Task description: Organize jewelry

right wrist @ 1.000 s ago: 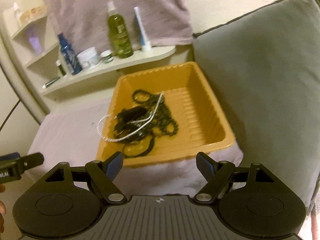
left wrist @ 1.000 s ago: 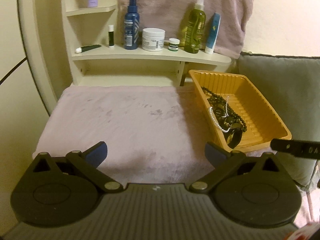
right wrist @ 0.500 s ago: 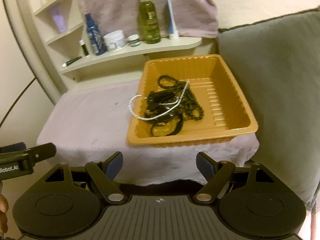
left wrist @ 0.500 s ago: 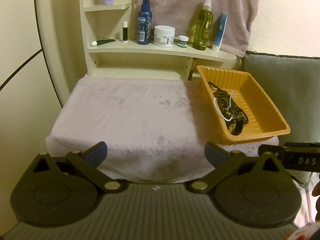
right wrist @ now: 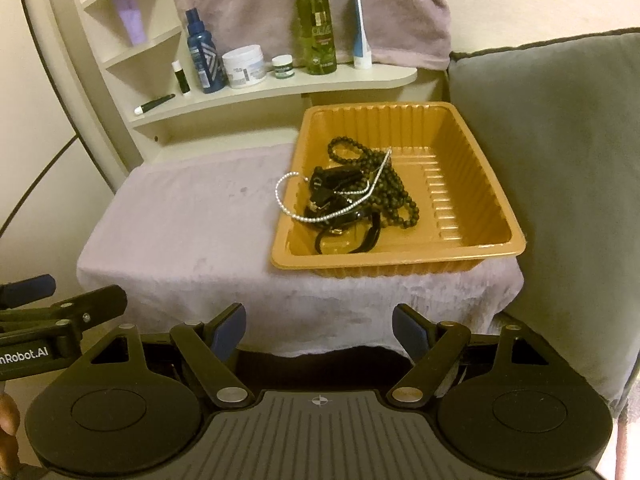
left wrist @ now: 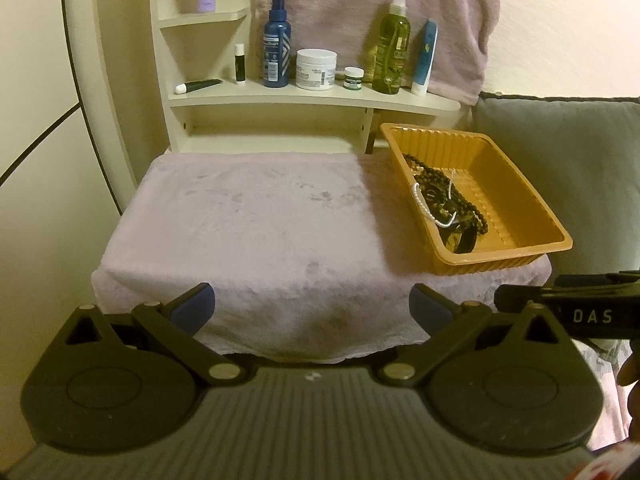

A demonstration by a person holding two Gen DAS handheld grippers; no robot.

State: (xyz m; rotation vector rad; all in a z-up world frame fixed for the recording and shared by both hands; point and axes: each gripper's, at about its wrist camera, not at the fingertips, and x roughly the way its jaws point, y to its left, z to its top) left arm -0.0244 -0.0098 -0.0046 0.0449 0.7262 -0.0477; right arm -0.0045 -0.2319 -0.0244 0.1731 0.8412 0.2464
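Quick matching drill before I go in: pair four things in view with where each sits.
Things:
1. white bead strand
2. black bead necklace
3. green spray bottle
4. dark tube

Places:
A. lying flat at the shelf's left end
B. draped over the orange tray's left rim
C. heaped inside the tray
D. upright on the shelf

Pairs: 1-B, 2-C, 3-D, 4-A

One orange tray [right wrist: 496, 240], two claws, one dark bead string [right wrist: 394, 196], one pearl strand [right wrist: 282, 196].
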